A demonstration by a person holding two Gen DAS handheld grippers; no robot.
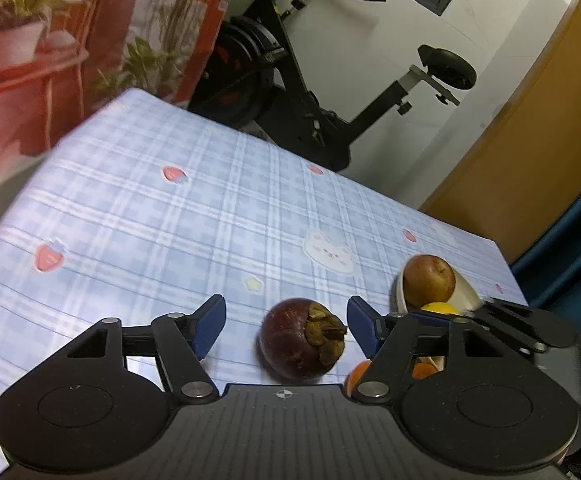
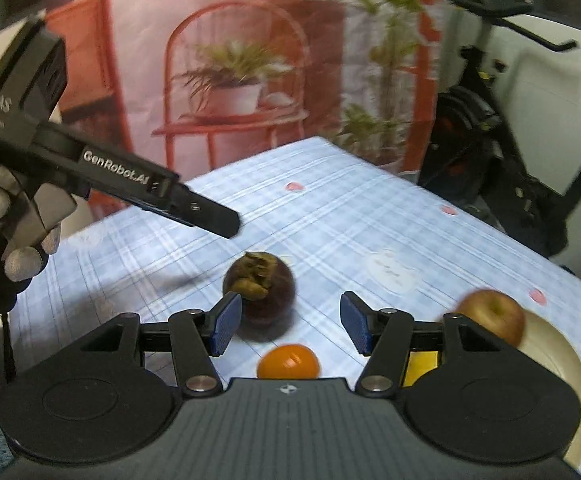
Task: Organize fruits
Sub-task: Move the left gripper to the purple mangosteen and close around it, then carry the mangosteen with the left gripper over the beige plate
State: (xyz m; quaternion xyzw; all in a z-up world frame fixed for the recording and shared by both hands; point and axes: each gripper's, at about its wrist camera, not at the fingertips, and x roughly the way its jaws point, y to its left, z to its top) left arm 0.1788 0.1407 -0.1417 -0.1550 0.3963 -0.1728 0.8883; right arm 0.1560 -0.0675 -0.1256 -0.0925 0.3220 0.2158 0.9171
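A dark purple mangosteen with a dry brown calyx lies on the blue checked tablecloth. It sits between the blue pads of my left gripper, which is open, with a gap on both sides. In the right wrist view the mangosteen is just beyond the left pad of my right gripper, which is open and holds nothing. A small orange lies on the cloth close under its jaws. A red-brown apple rests in a white bowl at the right.
A gloved hand holds the left gripper, whose fingers reach in from the upper left. The bowl also holds a yellow fruit. An exercise bike stands past the table's far edge, beside a printed backdrop.
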